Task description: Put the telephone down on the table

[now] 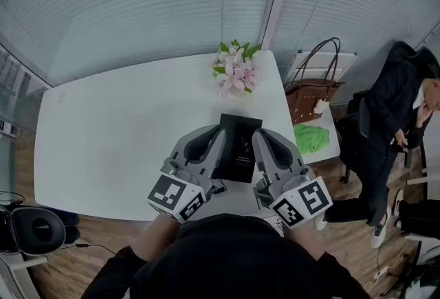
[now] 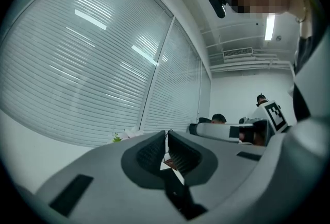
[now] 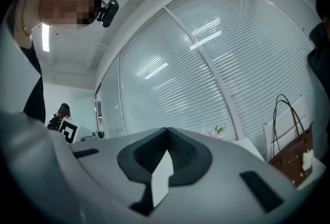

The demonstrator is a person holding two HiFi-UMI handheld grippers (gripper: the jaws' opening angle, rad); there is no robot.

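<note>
Looking steeply down on a white table and finding the black telephone flat on it, near the front edge, in line with a bunch of pink flowers at the far edge. Lies free of both grippers, in neither pair of jaws. Flanked by the left gripper along its left side and the right gripper along its right, each just beside it, level and aimed toward the window blinds. Cannot tell from above about contact between the gripper bodies and the telephone's long edges.

Seen from the left gripper view: ribbed dark fingers drawn all but together, leaving only a hairline slit, with nothing clamped in it. Seen from the right gripper view: fingers shut completely, touching at the tips, likewise gripping nothing.

Behind the jaws, nearest the body, bearing a left marker cube and a right marker cube, both tilted.

Off the table's right end, showing a brown handbag upright with long handles raised, on a small white stand, and a crumpled green cloth just beside it on the near side. Farther right and well apart from the table, catching a person in dark clothes bent forward. Below, taking in a wooden floor.
</note>
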